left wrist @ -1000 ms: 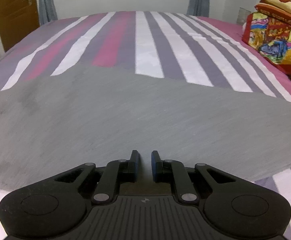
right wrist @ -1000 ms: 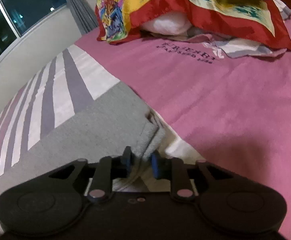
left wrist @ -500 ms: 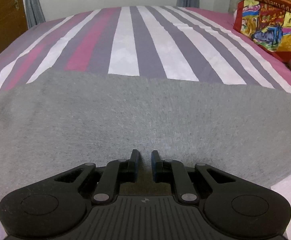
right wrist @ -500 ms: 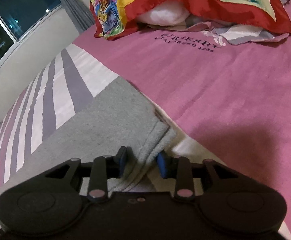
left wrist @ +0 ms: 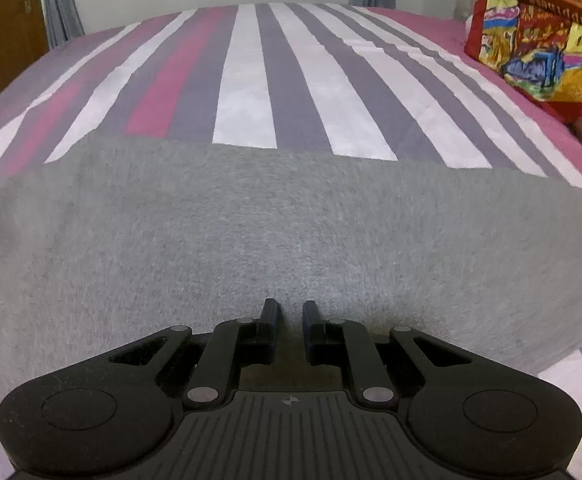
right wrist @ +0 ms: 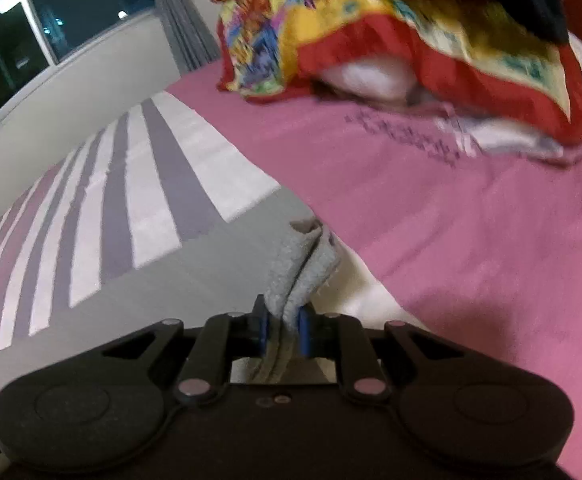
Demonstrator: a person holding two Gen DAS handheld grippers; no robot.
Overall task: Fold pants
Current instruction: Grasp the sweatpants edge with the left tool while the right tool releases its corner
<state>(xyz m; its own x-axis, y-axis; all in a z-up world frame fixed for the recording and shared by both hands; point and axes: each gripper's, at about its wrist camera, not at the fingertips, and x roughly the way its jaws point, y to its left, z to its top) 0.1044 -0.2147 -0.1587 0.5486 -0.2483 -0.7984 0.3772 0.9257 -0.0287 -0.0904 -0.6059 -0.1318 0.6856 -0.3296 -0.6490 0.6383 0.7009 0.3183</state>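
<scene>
While spread flat, grey fleecy pants [left wrist: 275, 240], bunched corner between just-closing right tongs [right wrist: 282, 322], left tongs [left wrist: 290, 312] shut

A bed [left wrist: 247, 76] with a sheet striped white, purple and pink carries everything. Grey pants [left wrist: 251, 232] lie spread flat across its near part. Well beyond the pants, toward the pink side of the sheet, sits a red-bordered, brightly patterned pillow [right wrist: 371, 28], with crumpled pale cloth [right wrist: 507, 136] just beside it.
</scene>
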